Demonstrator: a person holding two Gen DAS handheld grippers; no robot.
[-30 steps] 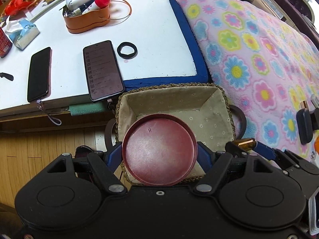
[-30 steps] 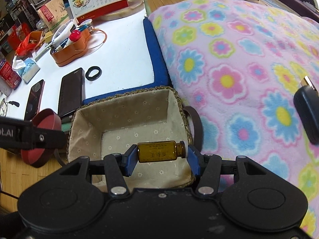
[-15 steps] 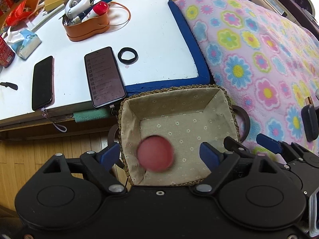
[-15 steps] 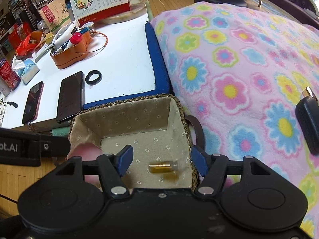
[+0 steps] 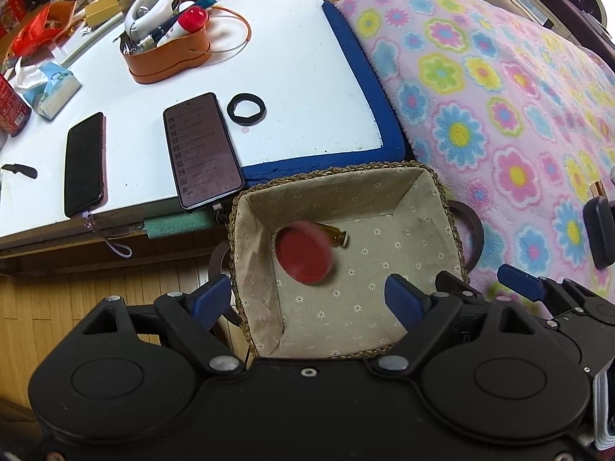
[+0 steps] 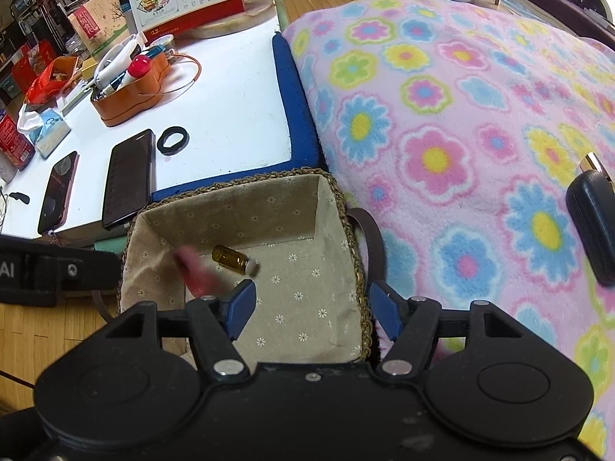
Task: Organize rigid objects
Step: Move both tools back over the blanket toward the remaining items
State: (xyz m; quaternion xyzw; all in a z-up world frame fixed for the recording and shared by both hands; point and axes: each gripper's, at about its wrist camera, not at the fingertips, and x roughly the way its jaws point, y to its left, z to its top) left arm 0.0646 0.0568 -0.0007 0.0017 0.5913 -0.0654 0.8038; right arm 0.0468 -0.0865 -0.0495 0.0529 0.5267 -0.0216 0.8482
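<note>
A cloth-lined woven basket [image 5: 430,207] [image 6: 330,207] sits on the flowered blanket beside the white table. Inside it, a red round lid [image 5: 304,252] shows blurred with motion, a red smear in the right wrist view [image 6: 194,271]. A small amber glass bottle [image 5: 335,235] [image 6: 232,260] lies on the basket floor next to the lid. My left gripper [image 5: 307,301] is open and empty above the basket's near edge. My right gripper [image 6: 312,311] is open and empty above the basket too; its blue fingertips [image 5: 517,282] show at the right of the left wrist view.
On the white table [image 5: 300,69] lie two phones [image 5: 201,155] [image 5: 84,163], a black ring [image 5: 246,109] and an orange organizer tray [image 5: 169,59]. A tissue pack [image 5: 52,88] is at the left. A black case [image 6: 594,226] lies on the blanket [image 6: 461,115].
Both grippers have opened. The red lid and the amber bottle have dropped from them into the basket. Both grippers have lifted slightly.
</note>
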